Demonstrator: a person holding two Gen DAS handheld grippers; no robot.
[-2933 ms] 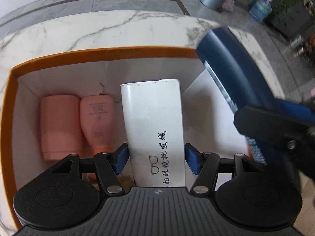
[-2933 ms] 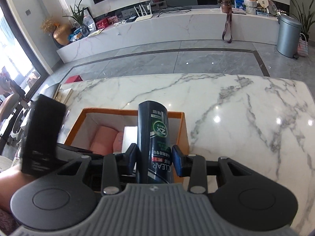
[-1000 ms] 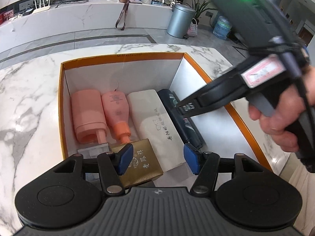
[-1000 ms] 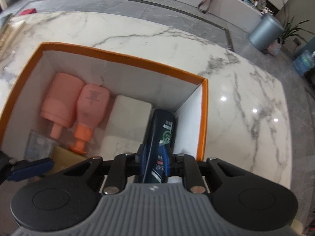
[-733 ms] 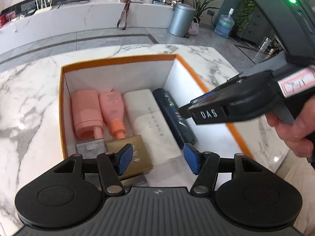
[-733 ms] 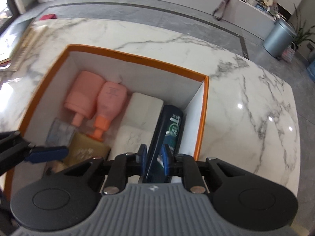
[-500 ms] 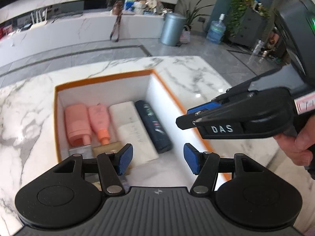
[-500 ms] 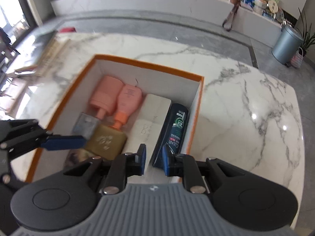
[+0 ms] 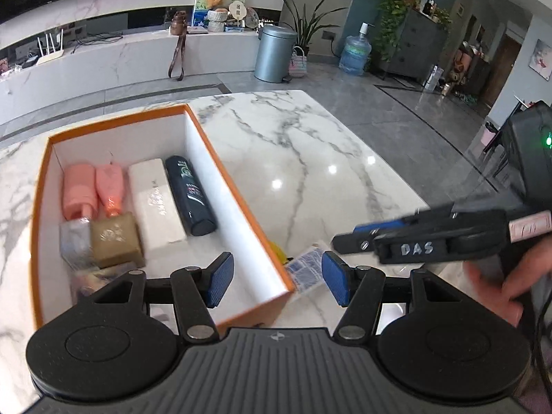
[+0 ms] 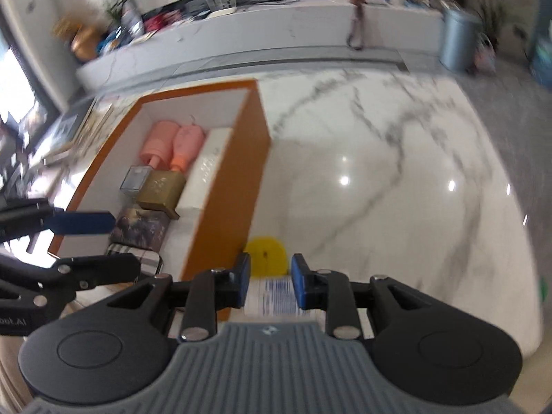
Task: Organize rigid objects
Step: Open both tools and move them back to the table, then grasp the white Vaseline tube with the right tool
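Note:
The orange-rimmed box (image 9: 193, 117) holds two pink bottles (image 9: 93, 186), a white case (image 9: 155, 200), the dark blue bottle (image 9: 189, 195), a gold box (image 9: 115, 238) and a clear box (image 9: 74, 241). My left gripper (image 9: 277, 284) hangs open and empty over the box's near right corner. Outside the box, a white bottle with blue print (image 10: 272, 296) and a yellow cap (image 10: 265, 253) lies on the marble table (image 10: 379, 172). My right gripper (image 10: 270, 284) hovers over it; its jaws are opening, the bottle showing between them, the pads not pressing on it.
In the right wrist view a dark printed box (image 10: 139, 229) and a striped item (image 10: 138, 257) lie in the box's near end. The table's right half (image 9: 310, 158) is bare marble. A hand (image 9: 510, 283) holds the right gripper. A bin (image 9: 274, 53) stands on the floor beyond.
My right gripper let go of the dark blue bottle in the box, pulled back to the right over the white bottle, and its jaws widened. My left gripper drew back from the box.

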